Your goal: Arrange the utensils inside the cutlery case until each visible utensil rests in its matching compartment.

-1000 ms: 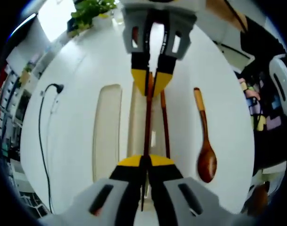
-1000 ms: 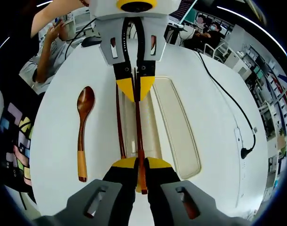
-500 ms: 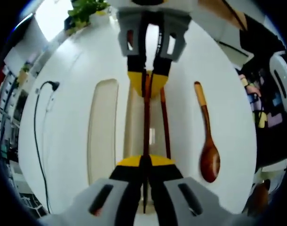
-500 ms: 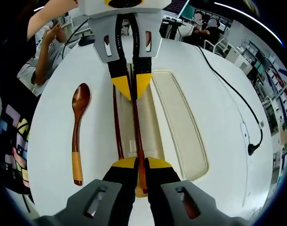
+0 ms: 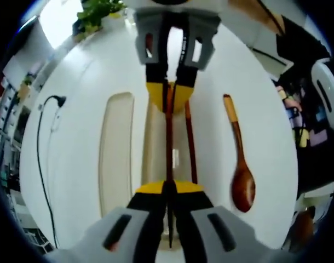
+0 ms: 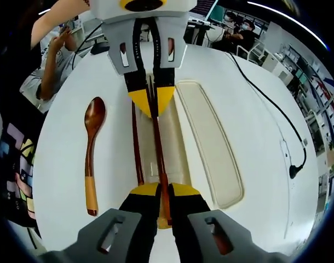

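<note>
Midway: both grippers, left (image 5: 168,186) and right (image 6: 160,189), have fingers clamped on one chopstick (image 6: 157,142) over the case (image 6: 172,137); second chopstick (image 6: 136,142) and spoon (image 6: 91,153) on the desk (image 6: 63,164) remain.

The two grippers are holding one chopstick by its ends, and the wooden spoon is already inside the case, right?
Not quite. The wooden spoon lies on the white table beside the case, not inside it; the right gripper view shows this. The left gripper and right gripper do hold one chopstick by its ends.
</note>
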Motion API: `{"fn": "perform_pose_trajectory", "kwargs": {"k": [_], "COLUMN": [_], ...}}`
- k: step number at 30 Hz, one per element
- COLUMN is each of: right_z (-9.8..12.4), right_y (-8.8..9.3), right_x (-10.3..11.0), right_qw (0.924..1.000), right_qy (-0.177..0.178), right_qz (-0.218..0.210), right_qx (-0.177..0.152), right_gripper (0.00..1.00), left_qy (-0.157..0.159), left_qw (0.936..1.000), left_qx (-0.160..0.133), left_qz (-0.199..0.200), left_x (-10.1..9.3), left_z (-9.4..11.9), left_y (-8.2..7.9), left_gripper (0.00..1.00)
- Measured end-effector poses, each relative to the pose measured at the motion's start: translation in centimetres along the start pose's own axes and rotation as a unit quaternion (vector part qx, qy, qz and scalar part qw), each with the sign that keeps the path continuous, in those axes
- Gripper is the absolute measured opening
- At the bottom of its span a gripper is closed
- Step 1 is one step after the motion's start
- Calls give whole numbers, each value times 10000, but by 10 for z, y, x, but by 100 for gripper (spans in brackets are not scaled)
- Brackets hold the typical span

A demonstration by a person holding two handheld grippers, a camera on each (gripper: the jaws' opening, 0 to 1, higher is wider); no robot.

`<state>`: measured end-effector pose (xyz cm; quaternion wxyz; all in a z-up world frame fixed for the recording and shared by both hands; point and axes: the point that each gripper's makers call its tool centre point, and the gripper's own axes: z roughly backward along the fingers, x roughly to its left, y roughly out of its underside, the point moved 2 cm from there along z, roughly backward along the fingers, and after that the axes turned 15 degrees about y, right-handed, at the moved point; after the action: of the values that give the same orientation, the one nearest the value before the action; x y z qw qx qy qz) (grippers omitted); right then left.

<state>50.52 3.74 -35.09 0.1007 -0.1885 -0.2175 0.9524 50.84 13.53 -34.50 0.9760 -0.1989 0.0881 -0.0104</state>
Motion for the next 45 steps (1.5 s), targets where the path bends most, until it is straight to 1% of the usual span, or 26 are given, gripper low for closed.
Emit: {"fn": "perform_pose_trajectory", "kwargs": {"k": [1, 4, 7, 10, 12, 15, 17, 20, 22, 23, 25, 30, 33, 37, 41, 43, 45], "right_z": [0, 1, 4, 8, 11, 15, 18, 23, 25, 27, 32, 44, 50, 51, 58, 60, 63], "right_y": [0, -1, -3, -6, -8, -10, -11, -11, -11, -11, -12, -10, -4, 6, 10, 16, 22], "right_x": [0, 1, 1, 2, 2, 1, 0, 0, 2, 3, 5, 9, 11, 9, 3, 2, 3], "right_qw": [10000, 10000, 10000, 9999, 9998, 9996, 9995, 9994, 9995, 9995, 9994, 9989, 9987, 9988, 9980, 9978, 9978], "right_qy": [13, 3, 44, 62, 87, 142, 164, 223, 267, 253, 264, 344, 343, 337, 449, 525, 524], "right_qz": [10, 18, 46, 83, 137, 202, 198, 191, 51, 11, 7, 51, 114, 0, -114, -177, -168], "right_qx": [4, -30, -57, -86, -119, -136, -168, -206, -169, -171, -225, -327, -353, -349, -428, -369, -370], "right_gripper": [6, 8, 12, 13, 15, 15, 15, 15, 17, 17, 17, 17, 17, 17, 18, 19, 19], "left_qy": [-28, -36, -119, -144, -156, -131, -126, -135, -163, -190, -242, -237, -232, -101, -39, -4, 22], "left_qw": [10000, 10000, 9999, 9998, 9995, 9991, 9990, 9992, 9992, 9993, 9995, 9996, 9996, 9999, 9999, 9999, 9998], "left_qx": [50, 32, 13, -137, -267, -384, -404, -369, -357, -304, -212, -159, -126, -42, 18, 92, 122], "left_qz": [35, -18, -86, -67, 12, 106, 124, 83, 90, 57, -15, 9, 41, 88, 163, 130, 158], "left_x": [1, 1, 3, 4, 4, 2, -1, -5, -7, -8, -12, -21, -25, -34, -39, -42, -44], "left_z": [0, 1, 3, 8, 10, 13, 15, 20, 24, 26, 30, 39, 38, 32, 31, 29, 28], "left_y": [2, 3, 2, -2, -5, -8, -9, -7, -5, -3, 0, 7, 12, 22, 30, 34, 38], "left_gripper": [4, 4, 4, 5, 7, 8, 9, 9, 9, 9, 9, 9, 9, 9, 9, 9, 9]}}
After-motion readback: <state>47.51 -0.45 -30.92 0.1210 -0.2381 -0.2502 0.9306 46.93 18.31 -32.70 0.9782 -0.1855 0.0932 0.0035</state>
